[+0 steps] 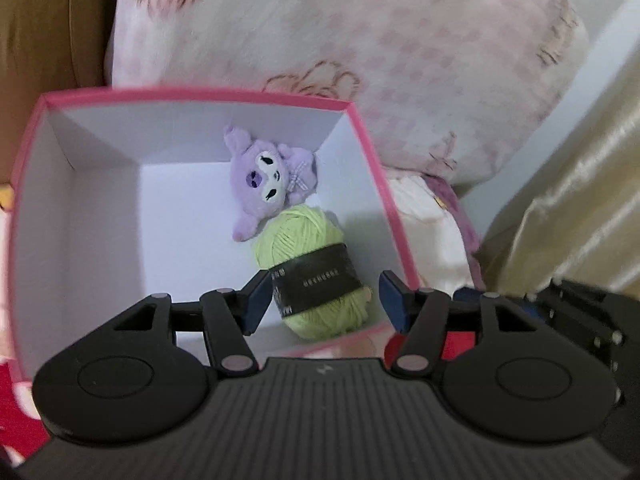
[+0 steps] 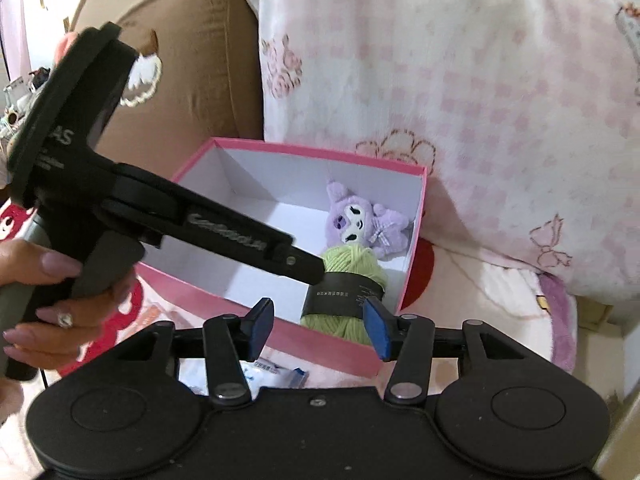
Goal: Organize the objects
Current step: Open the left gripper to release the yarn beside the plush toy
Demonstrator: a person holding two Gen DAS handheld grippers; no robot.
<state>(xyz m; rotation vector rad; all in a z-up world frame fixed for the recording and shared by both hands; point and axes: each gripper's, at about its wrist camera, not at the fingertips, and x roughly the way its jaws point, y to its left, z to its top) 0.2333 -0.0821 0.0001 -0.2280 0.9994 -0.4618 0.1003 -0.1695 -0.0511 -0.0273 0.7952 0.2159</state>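
Yarn [image 1: 310, 276] sits in the box [image 1: 384, 200] by its near right corner, touching the plush [image 1: 266, 182] in the far right corner; packed tight, likely to leave the rest free. Left gripper [image 1: 322, 300] above it, fingers apart, nothing held. Right gripper [image 2: 318, 330] outside the box's near wall, also apart, nothing held.

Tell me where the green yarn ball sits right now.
The green yarn ball lies inside the pink box, near its right wall in both wrist views, touching the purple plush toy just behind it; neither gripper holds it.
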